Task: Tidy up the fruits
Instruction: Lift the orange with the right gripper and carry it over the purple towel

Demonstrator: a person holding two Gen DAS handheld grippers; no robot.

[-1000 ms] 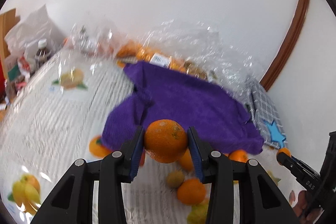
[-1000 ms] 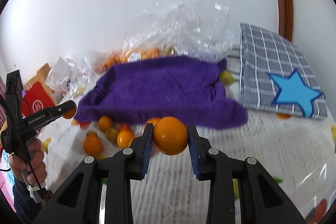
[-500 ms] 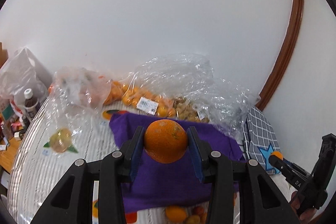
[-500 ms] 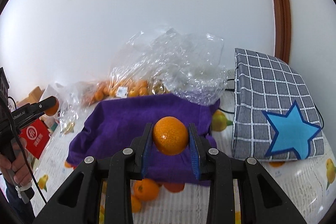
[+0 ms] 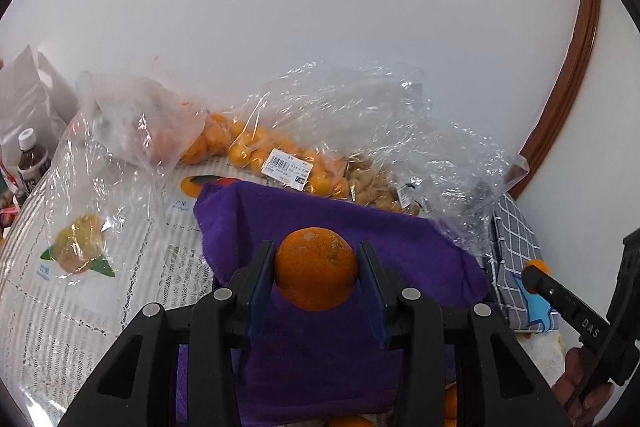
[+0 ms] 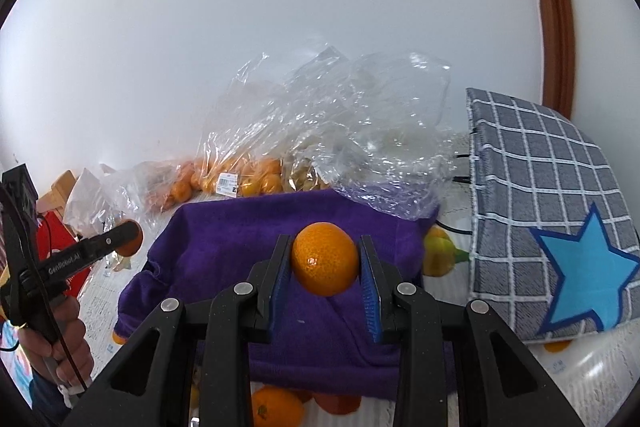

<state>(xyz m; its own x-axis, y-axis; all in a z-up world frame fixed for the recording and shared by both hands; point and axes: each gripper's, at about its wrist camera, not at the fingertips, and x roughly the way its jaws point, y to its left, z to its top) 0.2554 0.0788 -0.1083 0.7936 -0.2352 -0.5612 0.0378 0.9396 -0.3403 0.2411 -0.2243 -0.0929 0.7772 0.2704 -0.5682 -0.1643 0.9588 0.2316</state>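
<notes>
Item: orange, left [image 5: 316, 269]. Clamped at its widest girth between the blue pads of the left gripper [image 5: 317, 285]; carried in the air above the purple towel [image 5: 340, 359]. The side-on grip presumably keeps a round fruit from rolling out.

Item: orange, right [image 6: 325, 259]. Clamped likewise in the right gripper [image 6: 325, 281], also clear of the towel, apart from it.

Item: purple towel. Spread on the worktop [image 5: 80, 307]; judged the sorting area, both fruits being held over it.

Item: loose oranges [image 6: 276, 407]. Lying at the towel's near edge, not yet sorted.

Item: clear plastic bags [image 5: 360, 131]. Against the wall behind the towel; one holds small oranges with a price label [image 5: 287, 166], apparently the supply.

Item: checked cloth with blue star [image 6: 560, 227]. Beside the towel, to the right.
</notes>
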